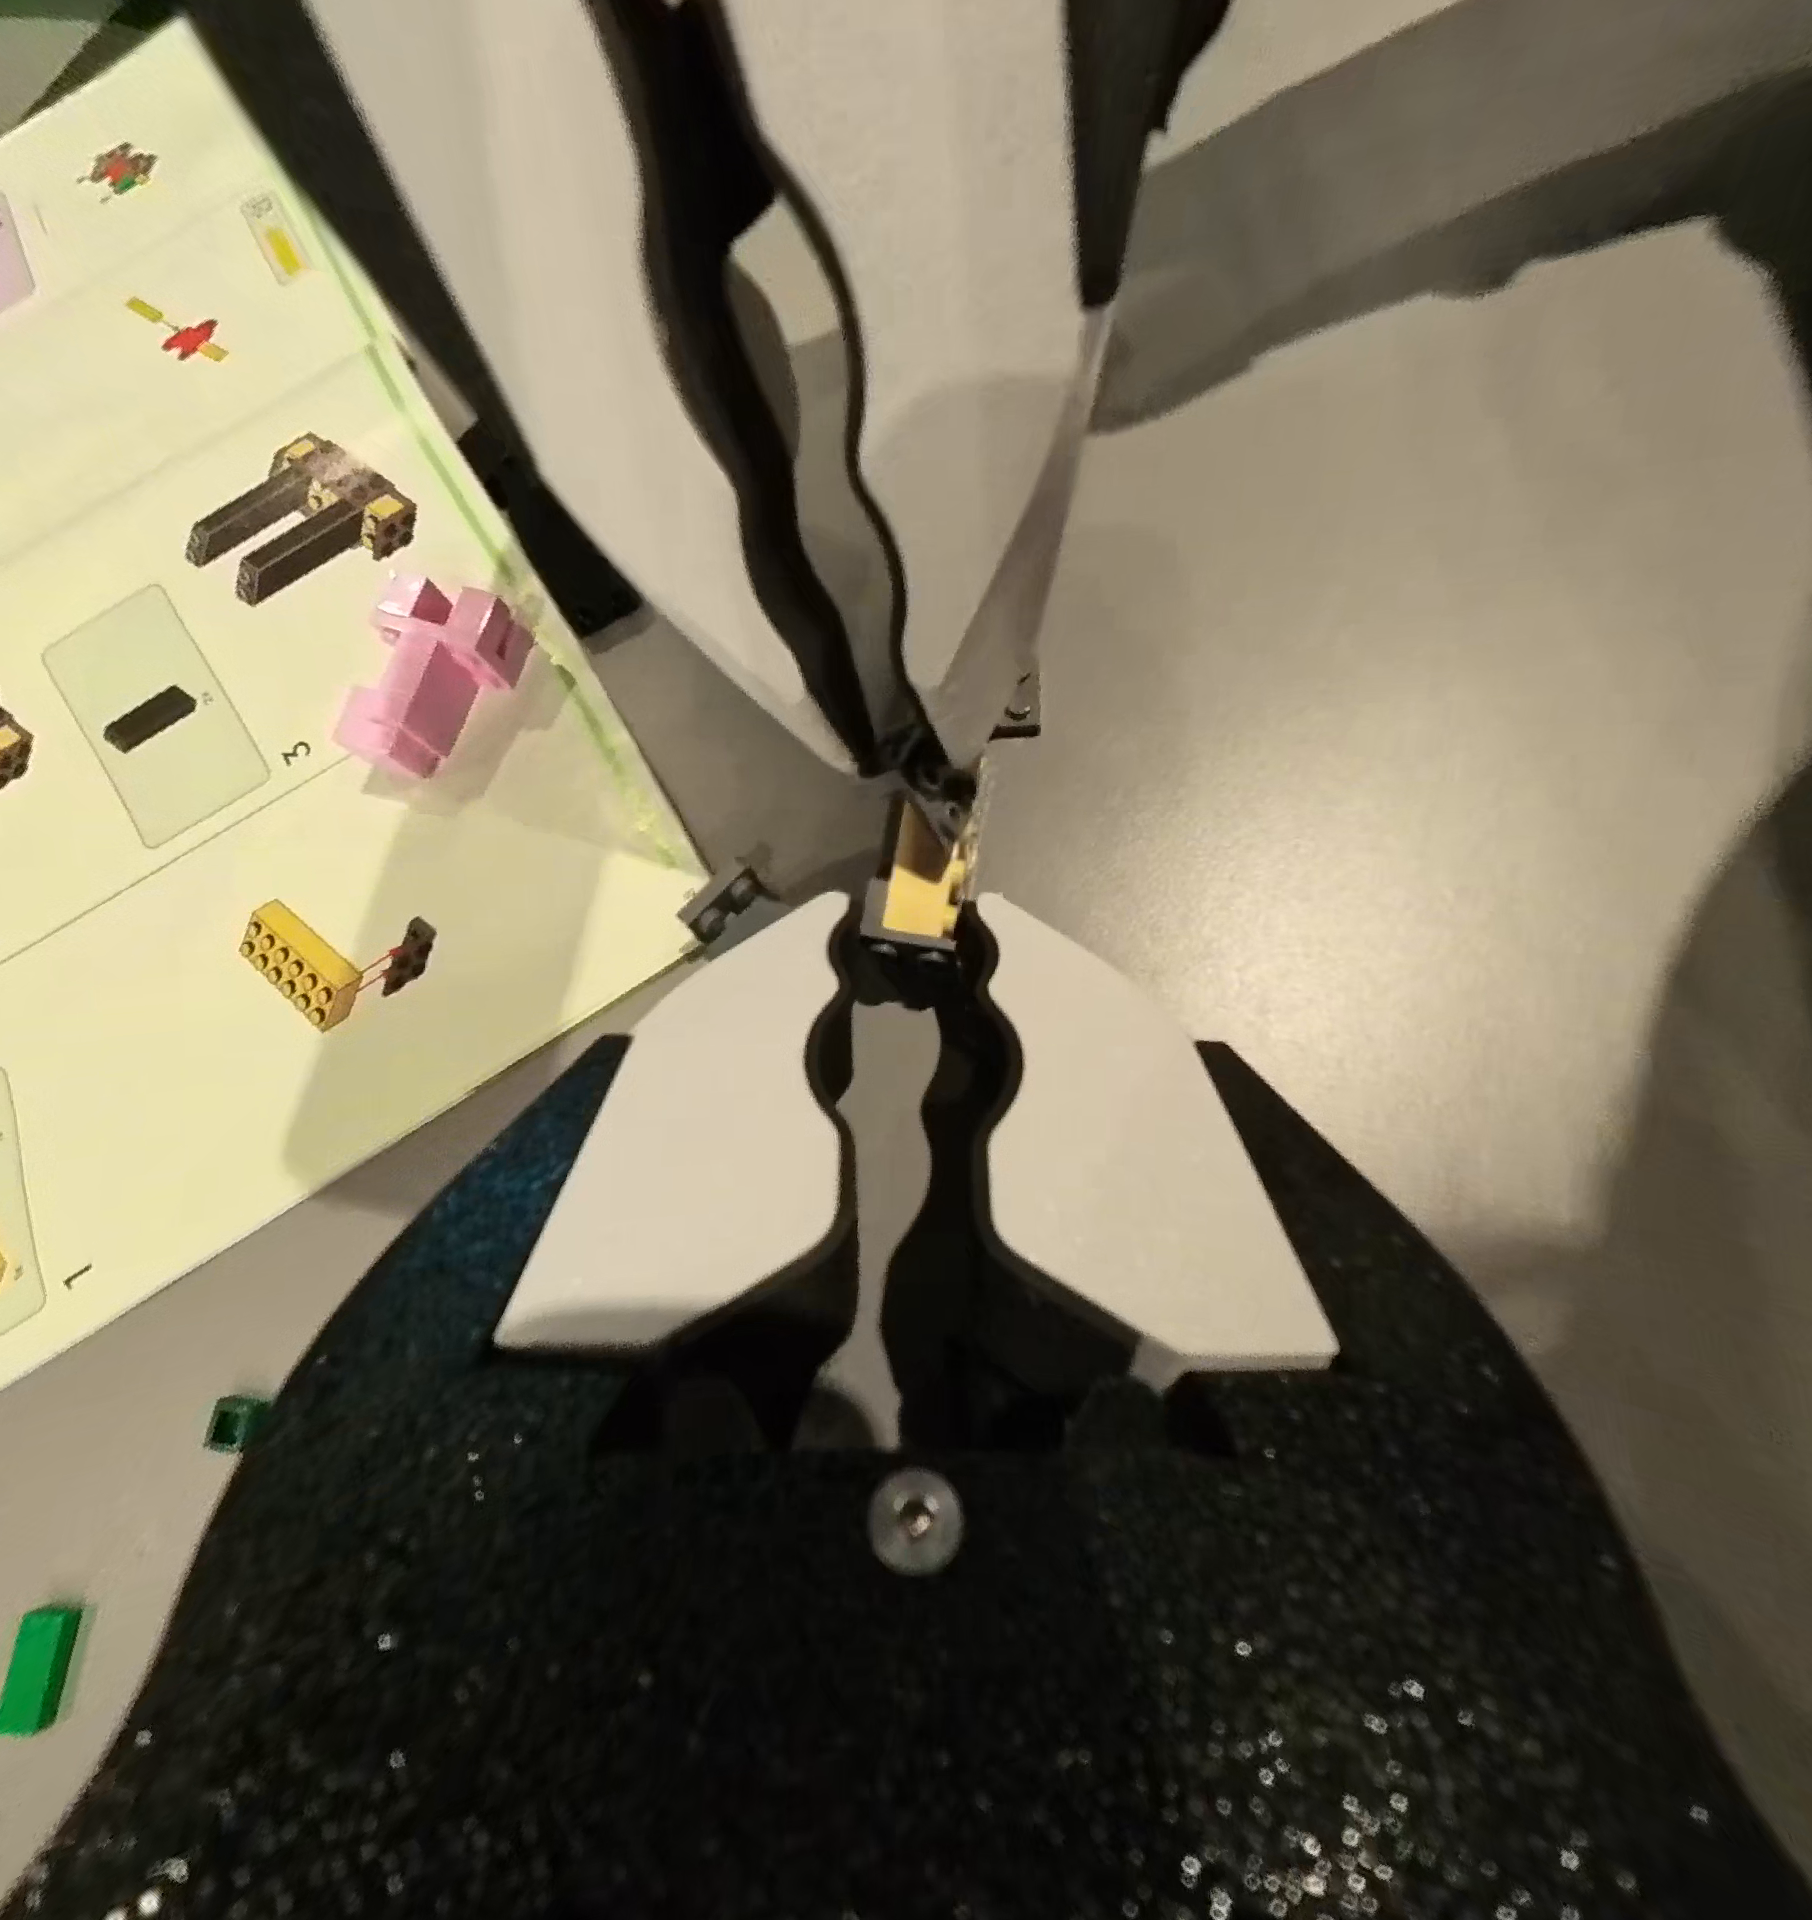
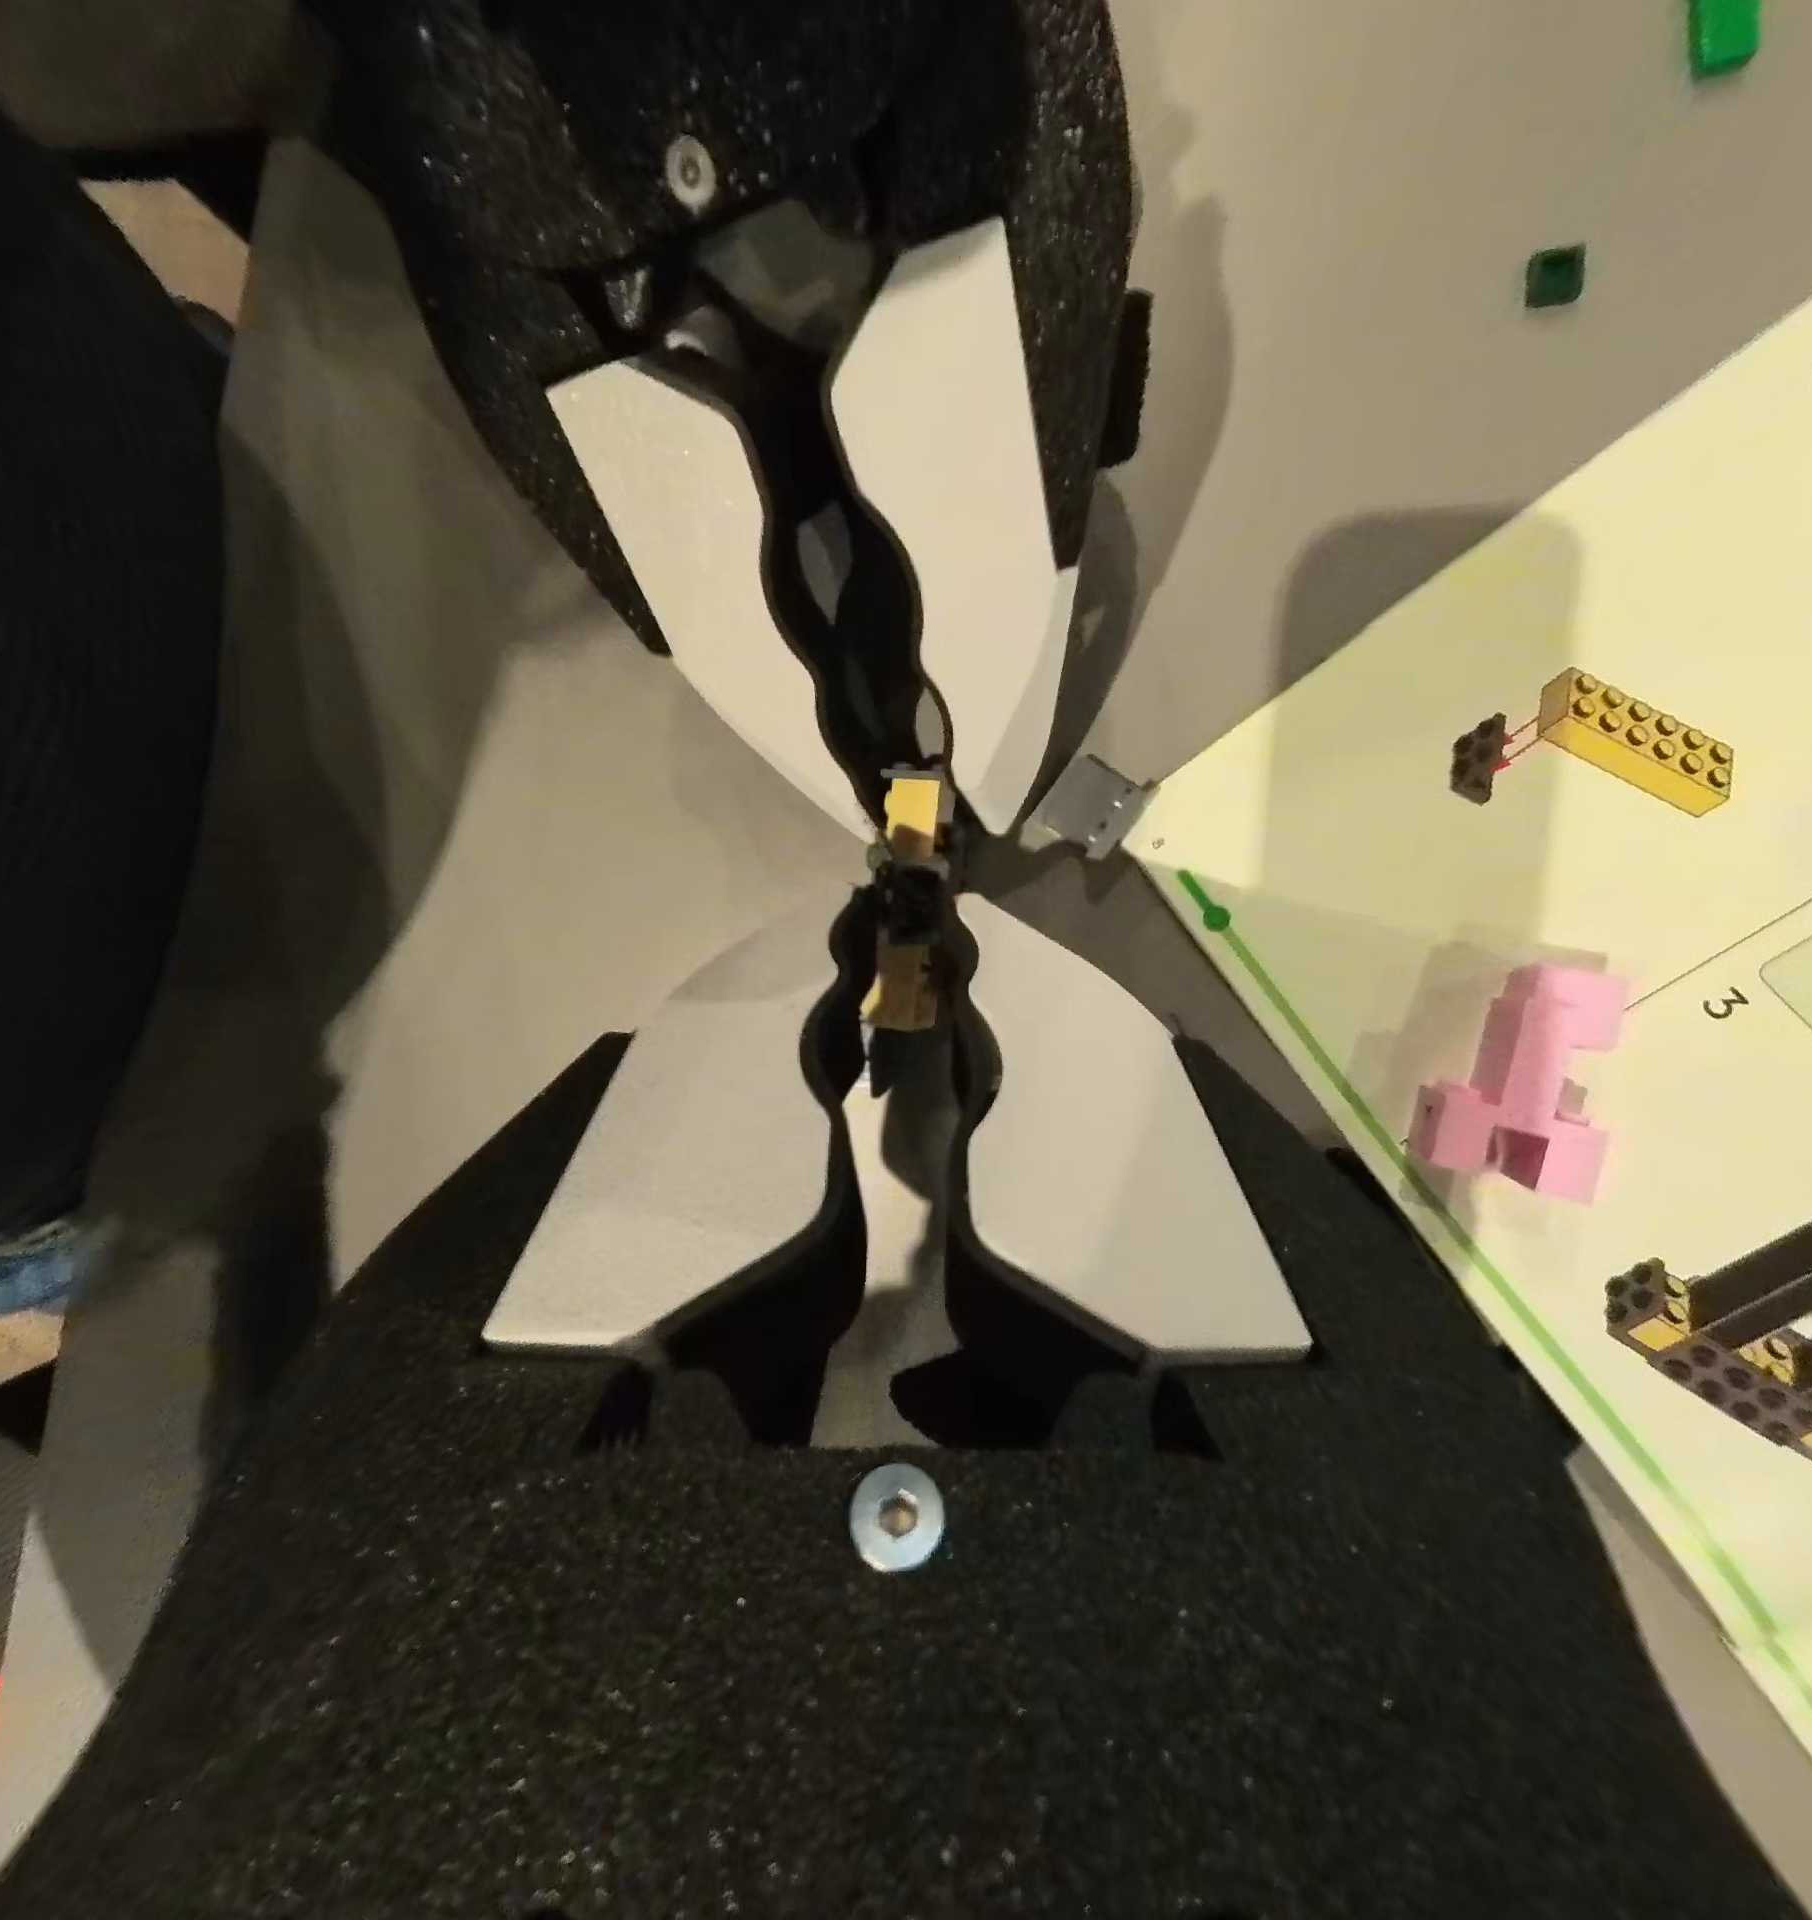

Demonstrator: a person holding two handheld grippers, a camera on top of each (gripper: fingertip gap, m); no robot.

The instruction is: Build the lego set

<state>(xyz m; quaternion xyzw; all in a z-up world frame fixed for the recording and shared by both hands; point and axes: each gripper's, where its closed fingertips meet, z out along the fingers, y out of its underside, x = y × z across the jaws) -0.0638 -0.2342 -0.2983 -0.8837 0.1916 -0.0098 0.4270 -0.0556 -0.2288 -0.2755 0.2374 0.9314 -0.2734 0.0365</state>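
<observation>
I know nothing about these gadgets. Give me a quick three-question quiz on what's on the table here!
1. True or false: the left gripper and right gripper meet tip to tip over a tan and black brick assembly.
2. What colour is the small model on the instruction booklet?
3. The loose bricks beside the booklet are: A red, B green, C blue.

Key: 1 true; 2 pink; 3 B.
</observation>
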